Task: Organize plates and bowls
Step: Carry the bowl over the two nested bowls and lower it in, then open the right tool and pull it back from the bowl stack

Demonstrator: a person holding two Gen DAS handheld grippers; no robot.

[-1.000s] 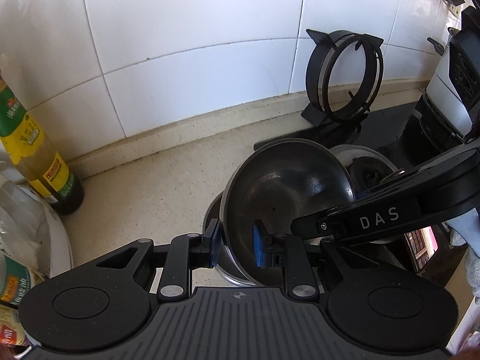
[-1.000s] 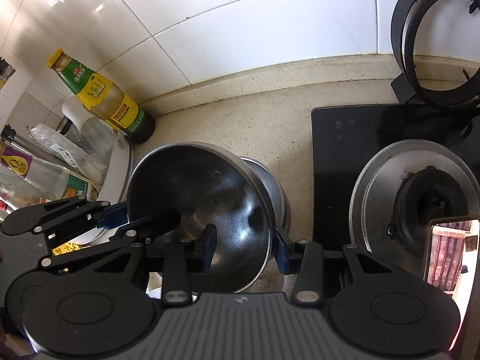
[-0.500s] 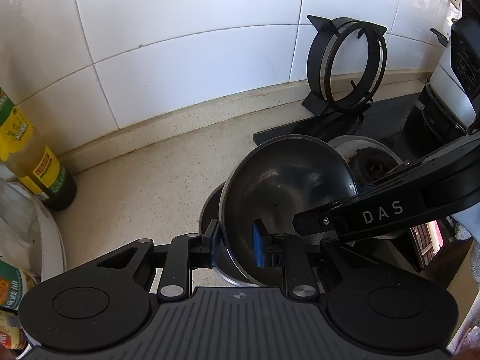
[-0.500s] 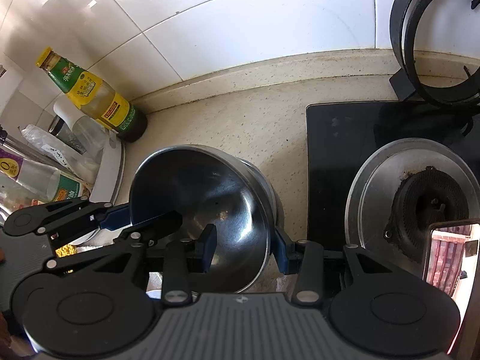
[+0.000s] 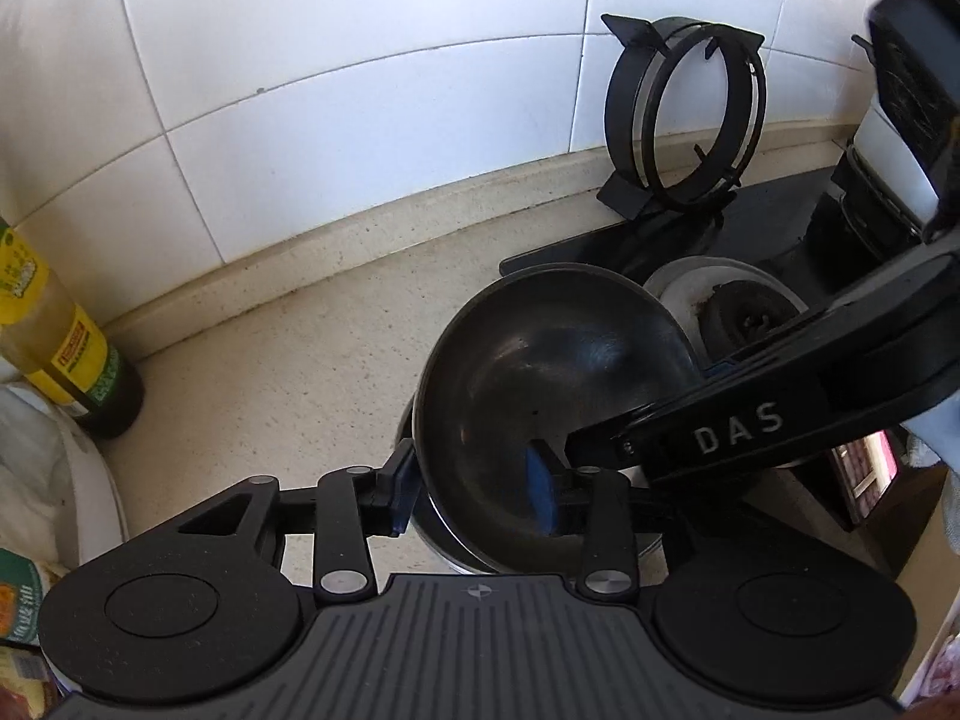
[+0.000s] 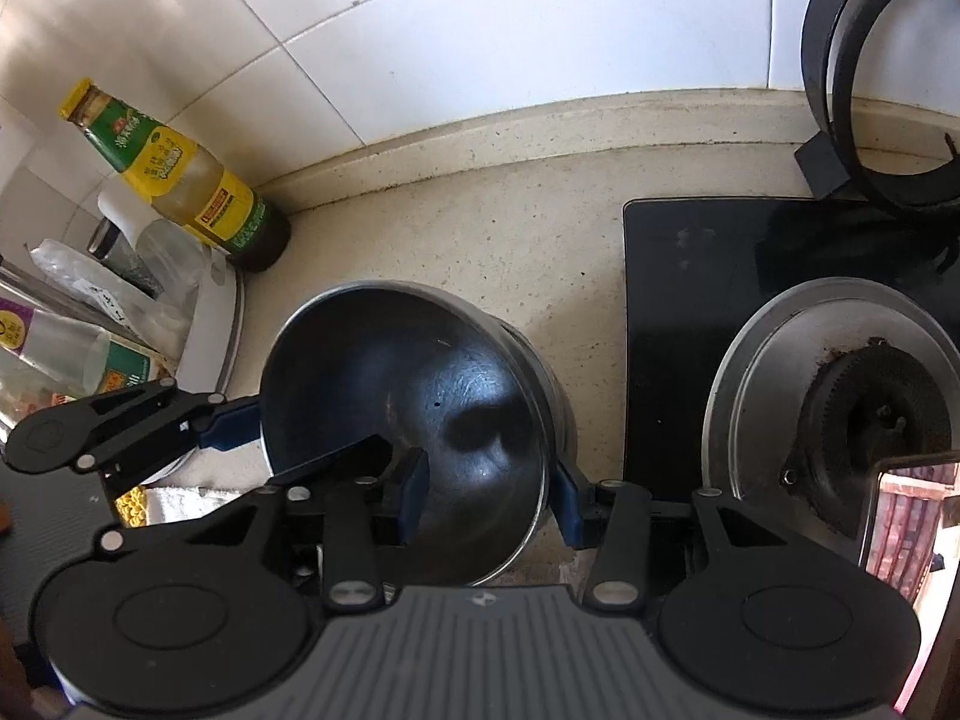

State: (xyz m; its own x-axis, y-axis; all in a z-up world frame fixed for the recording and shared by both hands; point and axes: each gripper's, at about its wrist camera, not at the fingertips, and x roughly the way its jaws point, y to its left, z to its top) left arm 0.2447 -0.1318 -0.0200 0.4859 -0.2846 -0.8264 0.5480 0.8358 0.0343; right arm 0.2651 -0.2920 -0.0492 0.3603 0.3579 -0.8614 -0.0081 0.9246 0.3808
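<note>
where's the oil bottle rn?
The oil bottle stands on the counter against the tiled wall, upper left in the right wrist view, left of the steel bowl and beside the clutter at the frame's left edge.

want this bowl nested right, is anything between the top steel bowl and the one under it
Nothing visible does. The top steel bowl sits tilted in the lower bowl, and their rims look clear. The left tool and right tool have just been opening and straddle its rim.
</note>
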